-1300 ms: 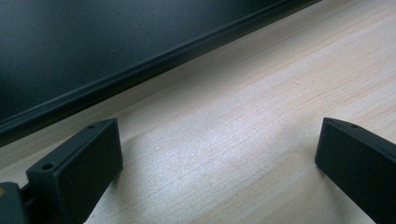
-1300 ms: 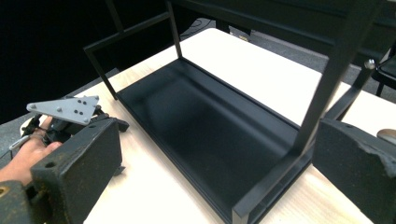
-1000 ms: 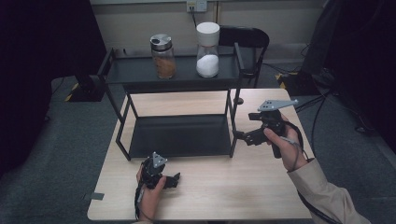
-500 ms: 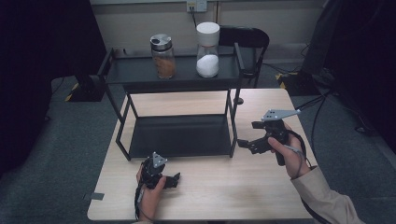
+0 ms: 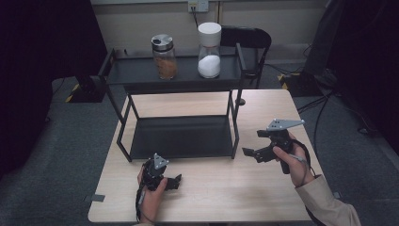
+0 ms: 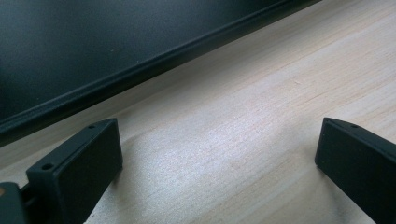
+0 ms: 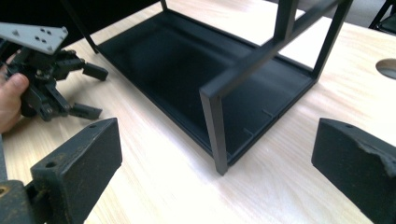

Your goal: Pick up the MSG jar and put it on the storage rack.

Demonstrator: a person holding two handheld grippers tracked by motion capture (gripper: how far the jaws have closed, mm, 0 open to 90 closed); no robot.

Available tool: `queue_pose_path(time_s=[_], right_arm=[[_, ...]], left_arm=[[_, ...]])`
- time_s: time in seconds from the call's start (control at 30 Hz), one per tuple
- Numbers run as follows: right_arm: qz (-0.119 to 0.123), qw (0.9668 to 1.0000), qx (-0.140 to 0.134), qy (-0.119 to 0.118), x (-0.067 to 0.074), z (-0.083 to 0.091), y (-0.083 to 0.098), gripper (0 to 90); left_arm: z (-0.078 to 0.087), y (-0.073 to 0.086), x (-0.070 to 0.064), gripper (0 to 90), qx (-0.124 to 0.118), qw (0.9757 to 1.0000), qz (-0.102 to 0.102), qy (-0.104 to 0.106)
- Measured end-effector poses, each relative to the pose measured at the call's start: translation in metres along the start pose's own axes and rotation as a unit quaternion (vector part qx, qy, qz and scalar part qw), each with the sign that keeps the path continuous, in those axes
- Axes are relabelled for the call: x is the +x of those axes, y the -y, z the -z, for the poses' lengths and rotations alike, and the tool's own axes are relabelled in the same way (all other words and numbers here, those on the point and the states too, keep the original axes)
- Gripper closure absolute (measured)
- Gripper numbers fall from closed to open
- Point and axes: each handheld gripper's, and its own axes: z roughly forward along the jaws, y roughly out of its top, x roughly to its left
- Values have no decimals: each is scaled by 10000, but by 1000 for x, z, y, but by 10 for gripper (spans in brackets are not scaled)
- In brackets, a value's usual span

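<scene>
While both sets of jaws stood apart and empty, the left gripper [image 5: 170,180] rested just before the black metal two-tier rack [image 5: 181,137], the right gripper [image 5: 251,151] beside its corner post on the pale wooden table [image 5: 263,113].

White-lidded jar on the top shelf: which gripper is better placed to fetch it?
Right, probably. The right gripper is raised and open beside the rack, on the white-lidded jar side. The left gripper rests low on the table, farther away.
</scene>
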Motion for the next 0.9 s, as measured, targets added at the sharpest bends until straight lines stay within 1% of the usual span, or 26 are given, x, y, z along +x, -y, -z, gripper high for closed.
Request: queue_pose_path(time_s=[0.23,0.43,0.53,0.6,0.67,0.77,0.9], right_arm=[[-94,9999,-39,25,-5,0,25,2],[-178,9998,27,77,-9,-3,44,2],[-168,9998,66,121,-10,-6,53,2],[-194,9997,63,109,-11,-8,61,3],[-199,9996,119,150,-11,-10,65,2],[-234,9995,138,139,-13,-11,73,4],[-237,9992,234,228,-12,-12,81,4]], left_arm=[[0,0,0,0,0,10000,2,0],[0,0,0,0,0,10000,3,-3],[0,0,0,0,1,10000,3,-3],[0,0,0,0,1,10000,3,-3],[0,0,0,0,1,10000,4,-4],[0,0,0,0,1,10000,4,-5],[0,0,0,0,1,10000,5,-8]])
